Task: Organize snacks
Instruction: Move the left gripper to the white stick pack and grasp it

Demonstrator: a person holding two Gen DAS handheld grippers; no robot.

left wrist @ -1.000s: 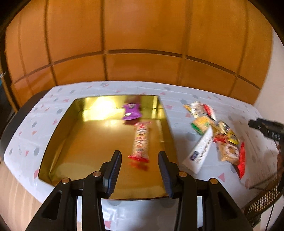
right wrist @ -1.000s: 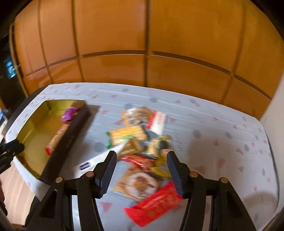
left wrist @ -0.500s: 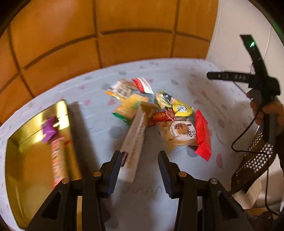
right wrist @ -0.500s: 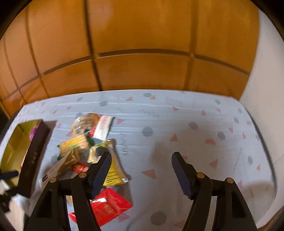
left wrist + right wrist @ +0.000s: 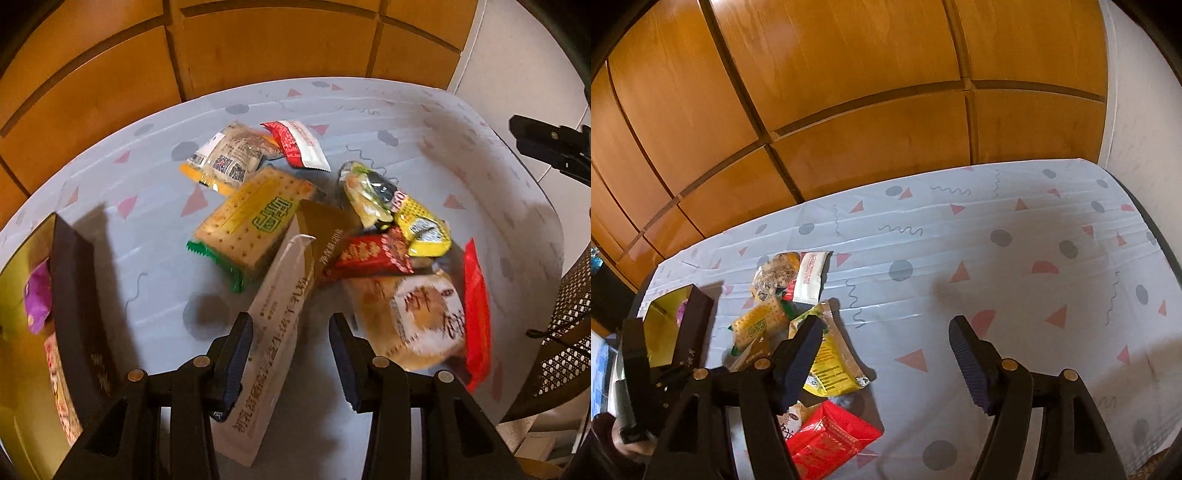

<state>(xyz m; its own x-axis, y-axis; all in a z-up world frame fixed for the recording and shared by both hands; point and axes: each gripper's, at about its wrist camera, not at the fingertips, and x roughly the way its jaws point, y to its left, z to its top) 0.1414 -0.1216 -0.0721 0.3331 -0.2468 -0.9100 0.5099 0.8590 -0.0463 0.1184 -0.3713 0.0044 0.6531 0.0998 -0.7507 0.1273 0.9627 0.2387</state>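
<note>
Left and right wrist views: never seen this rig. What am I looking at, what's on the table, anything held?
There is no robot arm. A person holds a two-finger gripper in each hand, and each gripper carries a fisheye camera that looks forward along its fingers.

In the left wrist view, the left gripper is open over a long white box in a pile of snacks: a cracker pack, a yellow packet, a round pastry and a red packet. At the left edge stands a gold tray with a purple packet in it.

In the right wrist view, the right gripper is open above the patterned tablecloth, with the pile to its left.

Neither gripper holds anything.
</note>
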